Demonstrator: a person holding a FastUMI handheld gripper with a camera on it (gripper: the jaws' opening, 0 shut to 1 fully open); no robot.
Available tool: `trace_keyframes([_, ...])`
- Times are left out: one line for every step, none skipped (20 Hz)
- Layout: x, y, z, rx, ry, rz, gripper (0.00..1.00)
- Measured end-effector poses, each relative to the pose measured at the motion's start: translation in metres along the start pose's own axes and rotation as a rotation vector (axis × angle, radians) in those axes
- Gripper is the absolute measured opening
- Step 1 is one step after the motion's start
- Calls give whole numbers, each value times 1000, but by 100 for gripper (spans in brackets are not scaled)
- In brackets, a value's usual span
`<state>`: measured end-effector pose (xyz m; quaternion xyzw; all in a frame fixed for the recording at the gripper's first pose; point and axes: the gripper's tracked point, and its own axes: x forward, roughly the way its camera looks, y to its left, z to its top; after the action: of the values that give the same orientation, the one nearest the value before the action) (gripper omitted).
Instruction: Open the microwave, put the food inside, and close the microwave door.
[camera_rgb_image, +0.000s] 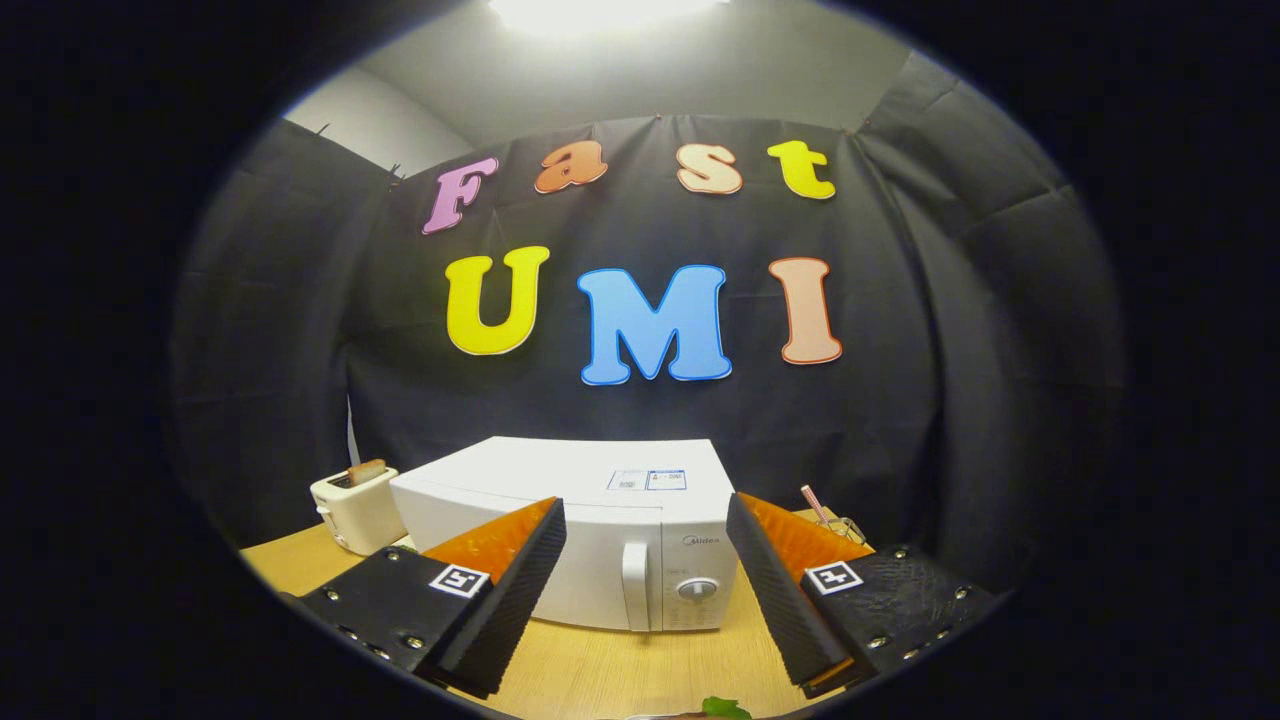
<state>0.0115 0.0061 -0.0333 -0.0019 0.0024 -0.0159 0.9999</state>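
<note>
While the microwave (590, 545) is sitting shut at lower centre of the gripper view, the gripper (645, 575) is hanging with fingers spread wide and empty, framing the door handle (635, 585), probably lining up for the pull. Something green, perhaps the food (725, 708), is peeking at the bottom; a toaster (355, 510) is standing lower left.

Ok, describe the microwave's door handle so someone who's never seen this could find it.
Find the white microwave on the wooden table, beyond the open gripper. On its closed front, the door handle is the upright white bar left of the round dial.
</note>
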Motion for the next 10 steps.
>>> trace_keyframes([6,-1,-5,3,-4,-8,99])
trace_keyframes([11,0,-12,3,-3,-14,99])
trace_keyframes([17,1,-18,-4,2,-17,99])
trace_keyframes([21,2,-24,-12,4,-19,99])
trace_keyframes([25,5,-29,-22,8,-20,99])
trace_keyframes([29,6,-35,-27,13,-21,99])
trace_keyframes([31,10,-39,-31,13,-18,99])
trace_keyframes([35,13,-41,-33,8,-16,99])
trace_keyframes([38,17,-43,-38,-3,-15,100])
trace_keyframes([42,20,-48,-47,-4,-14,99])
